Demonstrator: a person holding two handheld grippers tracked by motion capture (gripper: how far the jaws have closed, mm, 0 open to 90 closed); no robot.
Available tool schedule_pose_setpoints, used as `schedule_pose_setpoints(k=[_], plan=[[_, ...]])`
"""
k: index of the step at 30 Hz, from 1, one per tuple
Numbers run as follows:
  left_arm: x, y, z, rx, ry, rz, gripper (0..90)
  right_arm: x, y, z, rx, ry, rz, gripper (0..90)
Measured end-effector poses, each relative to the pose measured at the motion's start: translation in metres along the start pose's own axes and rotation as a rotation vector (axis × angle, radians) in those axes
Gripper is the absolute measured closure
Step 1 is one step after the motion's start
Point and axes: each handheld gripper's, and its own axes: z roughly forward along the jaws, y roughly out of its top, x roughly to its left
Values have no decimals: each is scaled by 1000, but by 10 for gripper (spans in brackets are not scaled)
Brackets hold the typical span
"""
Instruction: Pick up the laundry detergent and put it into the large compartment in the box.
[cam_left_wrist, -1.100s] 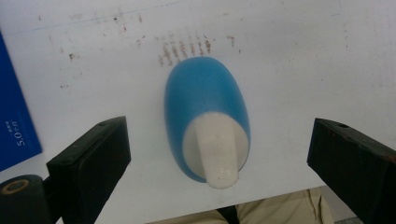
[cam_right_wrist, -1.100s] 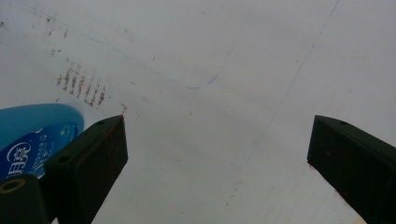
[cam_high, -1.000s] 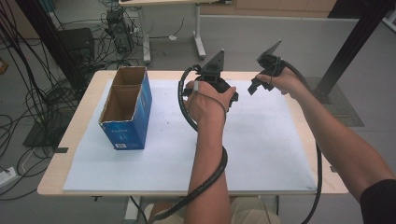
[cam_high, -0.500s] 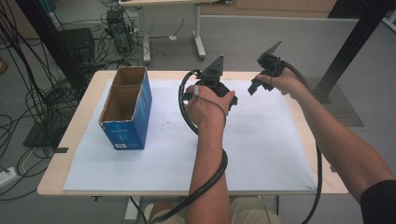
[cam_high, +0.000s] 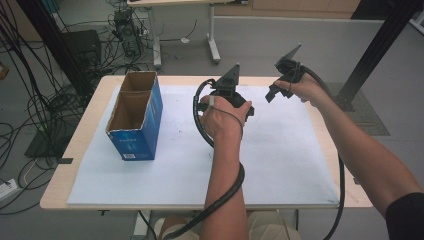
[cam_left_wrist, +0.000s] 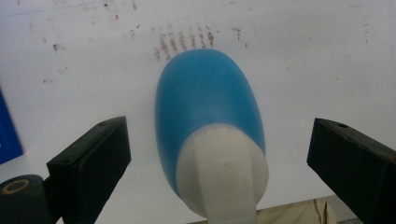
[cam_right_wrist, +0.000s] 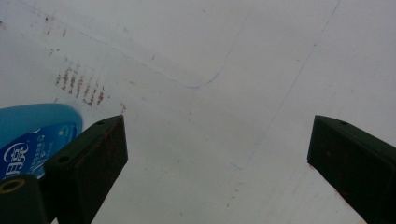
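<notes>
The left gripper (cam_left_wrist: 219, 154) hangs over the white sheet (cam_high: 280, 145) with its two black jaws spread wide. Between them, touching neither, lies a blue bottle (cam_left_wrist: 210, 107) with a white cap (cam_left_wrist: 222, 172). In the left gripper view the bottle lies flat on the sheet, its cap end nearest the gripper and its rounded blue end pointing away, along the line of the jaws. A clear gap of white sheet shows on each side, between the bottle's flanks and the jaw pads. Just beyond the bottle's far end is a patch of short reddish-brown marks (cam_left_wrist: 184, 42) on the sheet. At the left edge of that view a sliver of the blue cardboard box (cam_left_wrist: 7, 130) appears, well off to the side of the left jaw.

The right gripper (cam_right_wrist: 217, 168) is also open, its jaws far apart with bare sheet between them. In its own view the bottle (cam_right_wrist: 32, 135) sits outside the left jaw, partly hidden behind it, with white lettering on a label facing up.

In the high view the left gripper (cam_high: 227, 92) is held near the middle of the table (cam_high: 85, 145), the right gripper (cam_high: 285, 75) beside it toward the far right, and the open box (cam_high: 135, 120) stands well to the left of both.
</notes>
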Motion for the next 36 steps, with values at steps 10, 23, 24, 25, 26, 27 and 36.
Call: schedule_pose_setpoints(k=[10, 23, 24, 25, 26, 27, 36], plan=[[0, -1, 9, -1, 1, -6, 66, 2, 1, 1, 1, -2, 0, 49], [-3, -3, 15, -3, 17, -11, 66, 3, 1, 1, 2, -3, -4, 48], [-3, -4, 16, -7, 14, -13, 66, 3, 1, 1, 3, -2, -3, 48], [-3, -4, 17, -8, 16, -14, 66, 3, 1, 1, 2, -3, -4, 48], [-3, -4, 17, -8, 16, -14, 66, 3, 1, 1, 2, -3, -4, 48], [-3, -4, 17, -8, 16, -14, 66, 3, 1, 1, 0, -3, -6, 48], [-5, -5, 21, -13, 20, -18, 66, 3, 1, 2, 3, -2, -5, 48]])
